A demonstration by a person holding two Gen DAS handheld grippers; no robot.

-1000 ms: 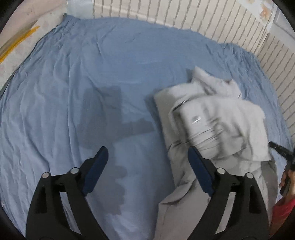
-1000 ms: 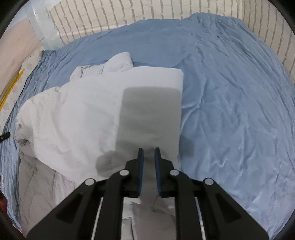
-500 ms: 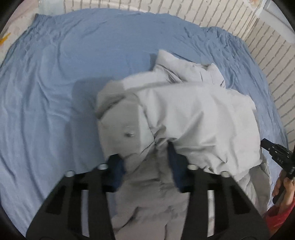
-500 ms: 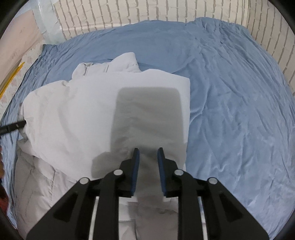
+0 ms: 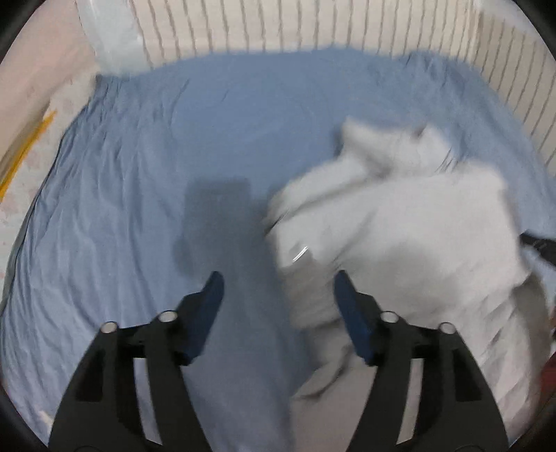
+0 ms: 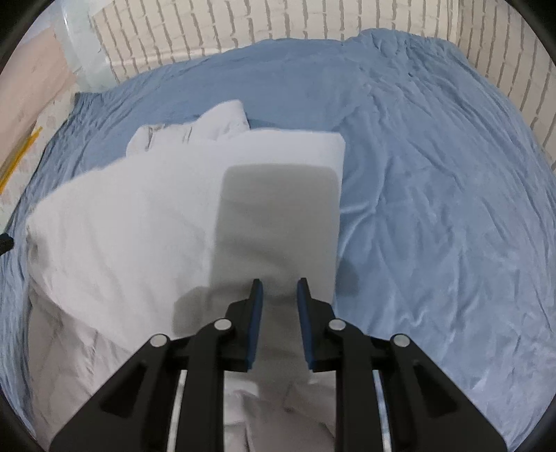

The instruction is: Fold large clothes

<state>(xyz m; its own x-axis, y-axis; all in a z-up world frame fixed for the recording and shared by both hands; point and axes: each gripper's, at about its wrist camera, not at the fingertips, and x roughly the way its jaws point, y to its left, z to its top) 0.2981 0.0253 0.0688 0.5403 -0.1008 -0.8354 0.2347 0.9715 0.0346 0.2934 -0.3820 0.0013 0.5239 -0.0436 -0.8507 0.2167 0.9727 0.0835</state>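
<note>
The left tongs are opening now. Half a second ago they were pinched on a fold of the white garment. Now their blue pads stand wide apart and nothing is between them but the blue sheet. Only the right pad sits close by the edge of the cloth. The left view has also swung over, so the garment now lies to the right of the tongs and not under them. That picture is blurry, so the small folds are hard to see. A silver snap shows as a streak on the cloth.

The right tongs have changed a little too. A second ago their pads were almost together. Now there is a narrow gap, and it is the same gap as half a second ago. A strip of the garment shows in that gap, but I cannot tell if the pads press on it.

The garment lies in a loose folded heap on the bed, on top of the sheet. Its folded top layer has hardly moved in the right view. A white brick wall stands behind the bed.

No box, bin or basket with things in it shows.
</note>
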